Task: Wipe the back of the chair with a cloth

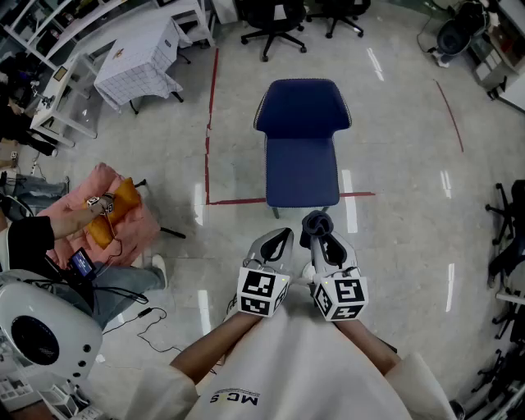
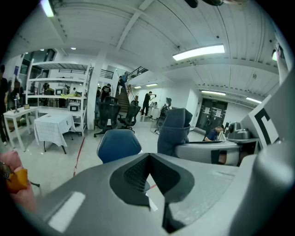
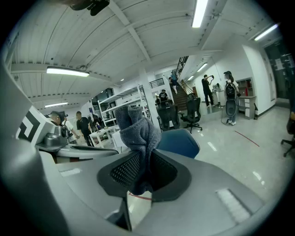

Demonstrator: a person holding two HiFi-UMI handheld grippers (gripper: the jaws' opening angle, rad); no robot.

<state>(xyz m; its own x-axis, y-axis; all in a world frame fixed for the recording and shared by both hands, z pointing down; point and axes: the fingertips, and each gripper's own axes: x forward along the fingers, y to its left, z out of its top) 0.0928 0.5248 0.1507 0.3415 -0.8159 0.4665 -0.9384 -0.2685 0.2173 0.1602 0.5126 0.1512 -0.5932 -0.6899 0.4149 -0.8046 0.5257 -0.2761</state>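
A dark blue chair (image 1: pixel 302 139) stands on the floor ahead of me, its seat toward me and its backrest (image 1: pixel 302 105) on the far side. My right gripper (image 1: pixel 317 232) is shut on a grey cloth (image 1: pixel 317 221), which sticks up bunched from between the jaws. It hovers just short of the seat's front edge. In the right gripper view the cloth (image 3: pixel 138 133) covers part of the chair (image 3: pixel 179 143). My left gripper (image 1: pixel 277 244) sits beside the right one, shut with nothing in it. In the left gripper view the chair (image 2: pixel 119 144) lies ahead, apart from the jaws.
Red tape lines (image 1: pixel 210 123) mark the floor left of and under the chair. A seated person (image 1: pixel 49 234) with pink fabric is at the left. A white-covered table (image 1: pixel 139 61) stands at the back left and black office chairs (image 1: pixel 275 25) behind. Cables (image 1: pixel 152 328) trail at the lower left.
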